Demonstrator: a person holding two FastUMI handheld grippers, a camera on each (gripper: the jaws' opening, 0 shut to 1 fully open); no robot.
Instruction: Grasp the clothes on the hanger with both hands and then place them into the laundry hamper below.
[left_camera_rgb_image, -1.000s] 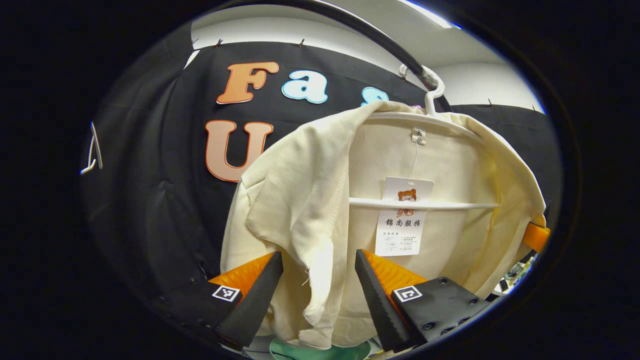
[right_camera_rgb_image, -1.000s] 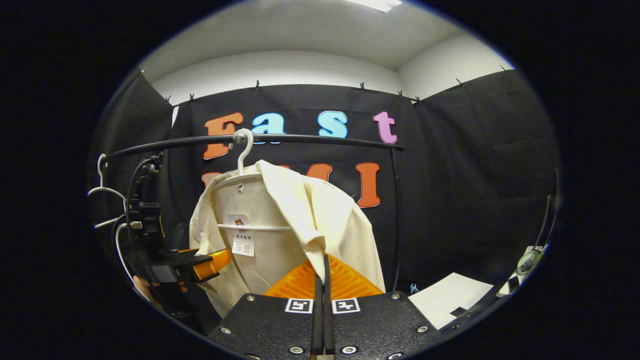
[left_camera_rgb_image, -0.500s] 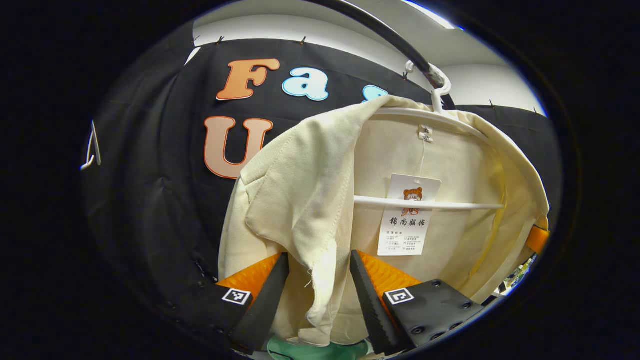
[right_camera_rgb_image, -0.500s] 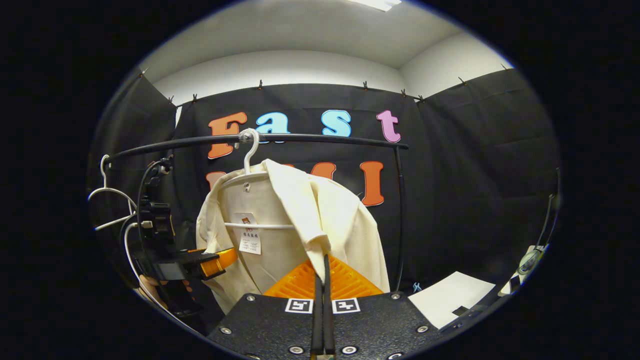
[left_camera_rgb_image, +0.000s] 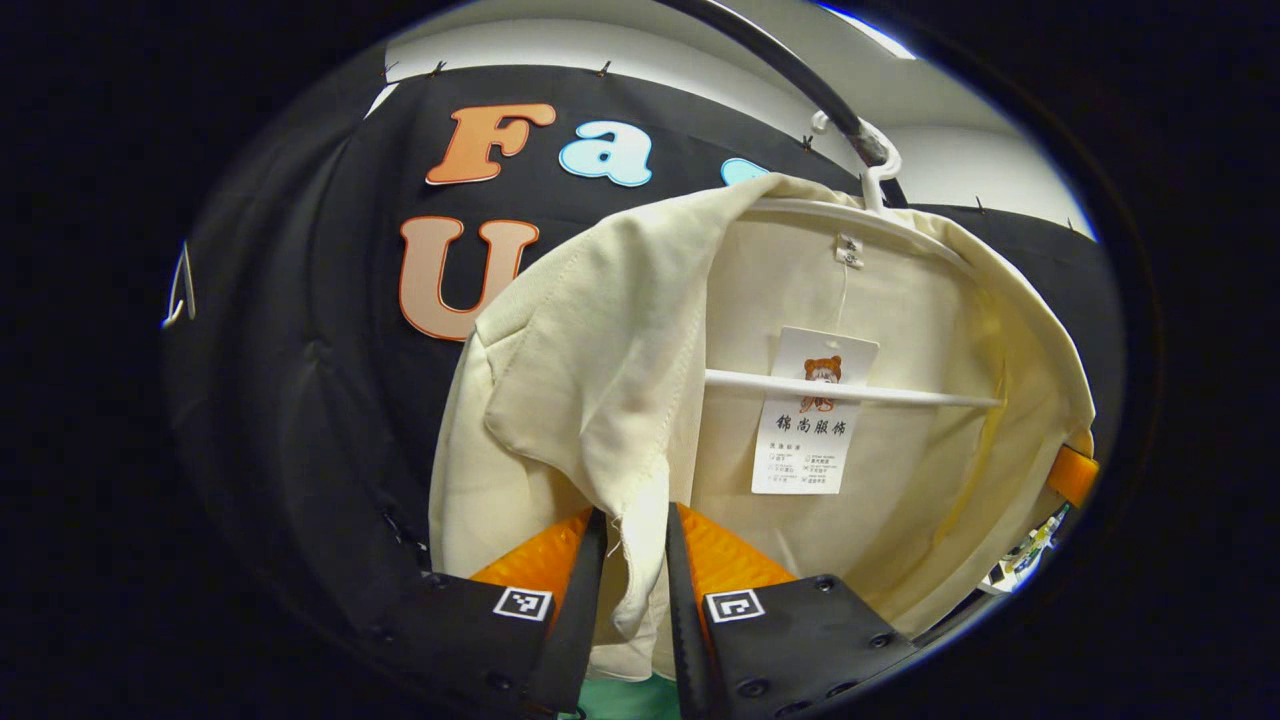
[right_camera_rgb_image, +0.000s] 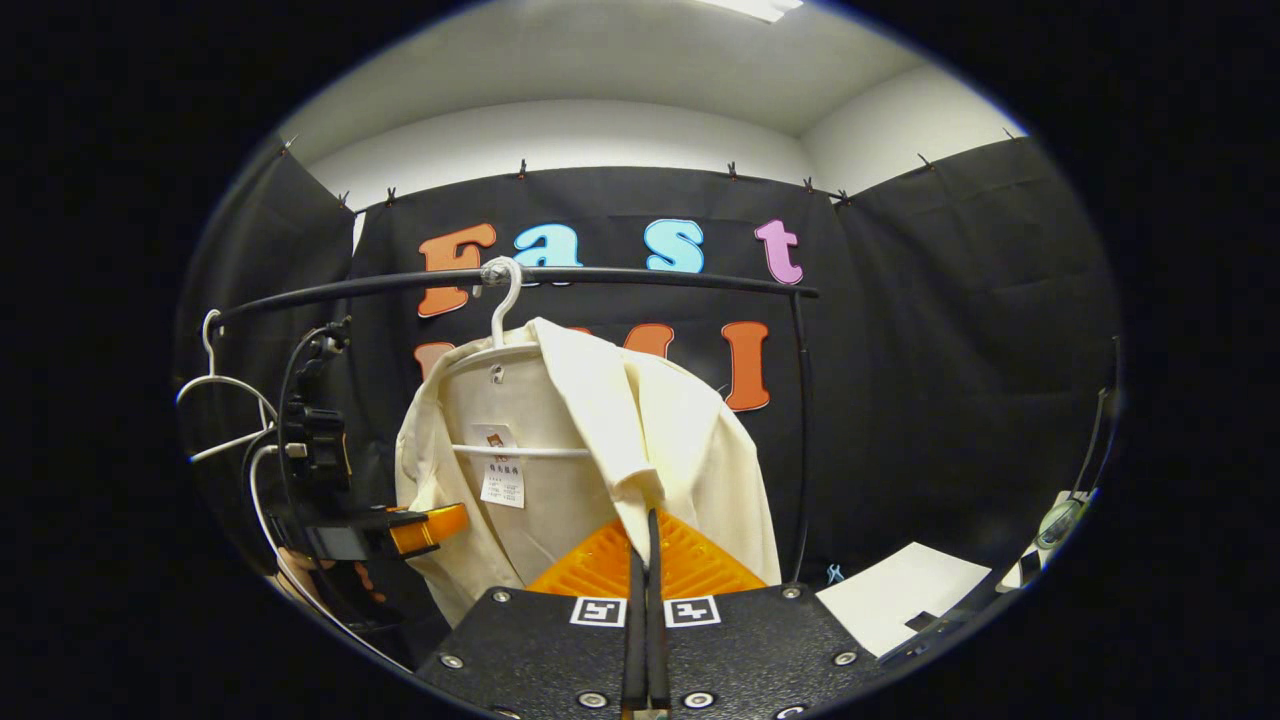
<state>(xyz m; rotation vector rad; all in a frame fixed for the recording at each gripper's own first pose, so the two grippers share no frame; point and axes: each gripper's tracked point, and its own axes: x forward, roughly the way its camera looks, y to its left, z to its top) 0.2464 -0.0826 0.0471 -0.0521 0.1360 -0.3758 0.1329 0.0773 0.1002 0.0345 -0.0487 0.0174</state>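
**Q:** While the cream shirt hangs on its white hanger from the black rail, what is hard to make out?

**A:** In the left gripper view, the shirt's hem drops out of sight below the left gripper, and just a sliver of green shows beneath it, too cut off to identify. The shirt's far edge hides most of an orange finger tip at the right rim. In the right gripper view, the fold caught by the right gripper vanishes between the closed jaws, and a hand under the other gripper is mostly hidden.

**Q:** How do the grippers stand?

**A:** The left gripper's fingers sit close on either side of the shirt's front edge, nearly pinching it; whether both press the cloth I cannot tell. The right gripper is clamped on the shirt's other front edge, straight ahead of it.

**Q:** What differs from a second ago?

**A:** The left jaws, then spread wide around the hanging edge, have narrowed to a slim gap. The right gripper stays clamped, and the shirt remains on the hanger.
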